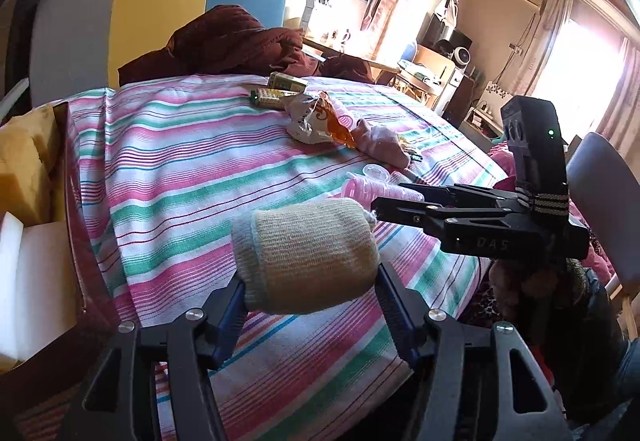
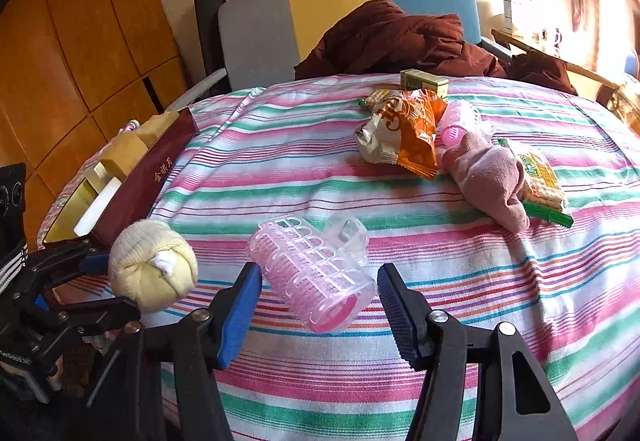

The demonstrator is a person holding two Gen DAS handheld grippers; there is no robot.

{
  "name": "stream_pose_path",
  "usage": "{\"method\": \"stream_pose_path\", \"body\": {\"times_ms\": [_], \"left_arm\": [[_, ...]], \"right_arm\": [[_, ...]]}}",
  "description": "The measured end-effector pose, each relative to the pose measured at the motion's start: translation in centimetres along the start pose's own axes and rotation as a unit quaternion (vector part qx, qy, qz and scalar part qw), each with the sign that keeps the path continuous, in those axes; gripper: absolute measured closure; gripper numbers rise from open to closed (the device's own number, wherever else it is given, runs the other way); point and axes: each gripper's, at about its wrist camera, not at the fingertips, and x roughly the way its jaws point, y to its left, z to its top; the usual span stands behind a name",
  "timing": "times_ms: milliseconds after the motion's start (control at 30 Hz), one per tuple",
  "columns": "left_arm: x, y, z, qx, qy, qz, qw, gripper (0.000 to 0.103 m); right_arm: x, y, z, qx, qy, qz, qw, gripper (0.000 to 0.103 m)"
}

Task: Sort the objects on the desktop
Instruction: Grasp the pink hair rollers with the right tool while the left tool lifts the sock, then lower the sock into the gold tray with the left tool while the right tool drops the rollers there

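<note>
I hold the yellow sock ball (image 1: pixel 306 255) in my left gripper (image 1: pixel 308 297), and its two fingers pinch the ball from both sides so it does not drop. I think I lift it above the striped cloth (image 1: pixel 168 177) because I want to carry it to the box (image 2: pixel 132 181) at the left edge of the table, which looks like the place for sorted things. My right gripper (image 2: pixel 318 301) is spread wide, with one blue pad on each side of the pink hair roller (image 2: pixel 316 273). The pads are not touching the roller yet, so it lies loose on the cloth. I think I hold the fingers apart like this so the fat roller can fit between them before I squeeze. Now I count. There is one yellow sock ball. There are two pink rollers, the near one and a second roller (image 2: pixel 460 123) farther back. There is one pink sock (image 2: pixel 486 177), lying flat and not rolled up. There is one orange snack bag (image 2: pixel 404 133). There is one green cracker pack (image 2: pixel 538 177) just beside the pink sock, and one small green box (image 2: pixel 424 82) at the back. A brown coat (image 2: pixel 392 37) sits on the chair behind the table.
</note>
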Motion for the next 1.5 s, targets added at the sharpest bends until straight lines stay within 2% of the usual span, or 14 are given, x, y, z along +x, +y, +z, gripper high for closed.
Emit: {"method": "stream_pose_path", "body": {"times_ms": [200, 333, 533, 633, 800, 900, 1133, 1267, 1500], "left_arm": [[-5.1, 1.3, -0.6, -0.016, -0.049, 0.019, 0.9985, 0.04], [-9.8, 4.3, -1.6, -0.046, -0.088, 0.058, 0.9934, 0.04], [-15.5, 10.5, -3.5, -0.105, -0.127, 0.159, 0.9735, 0.04], [-16.9, 13.3, -4.2, -0.13, -0.13, 0.198, 0.9628, 0.04], [-17.6, 16.3, -5.8, -0.153, -0.118, 0.245, 0.95, 0.04], [-17.9, 17.5, -6.7, -0.161, -0.11, 0.257, 0.9464, 0.04], [-17.0, 19.4, -7.4, -0.151, -0.062, 0.292, 0.9426, 0.04], [-16.4, 20.3, -7.6, -0.144, -0.032, 0.294, 0.9442, 0.04], [-16.9, 21.1, -8.1, -0.176, -0.051, 0.265, 0.9467, 0.037]], "right_arm": [[0.4, 2.8, 1.9, -0.014, -0.013, 0.029, 0.999, 0.042], [1.2, 6.7, 3.4, -0.044, -0.019, 0.07, 0.996, 0.042], [2.4, 14.5, 5.4, -0.113, -0.024, 0.133, 0.984, 0.042], [2.8, 18.3, 6.2, -0.148, -0.025, 0.16, 0.976, 0.042], [4.0, 22.9, 7.1, -0.181, -0.017, 0.191, 0.965, 0.042], [4.7, 24.7, 7.2, -0.193, -0.01, 0.201, 0.96, 0.042], [7.0, 28.1, 6.6, -0.225, 0.017, 0.211, 0.951, 0.042], [7.9, 29.0, 6.5, -0.228, 0.024, 0.211, 0.95, 0.042], [9.5, 31.2, 5.7, -0.26, 0.051, 0.212, 0.941, 0.042]]}}
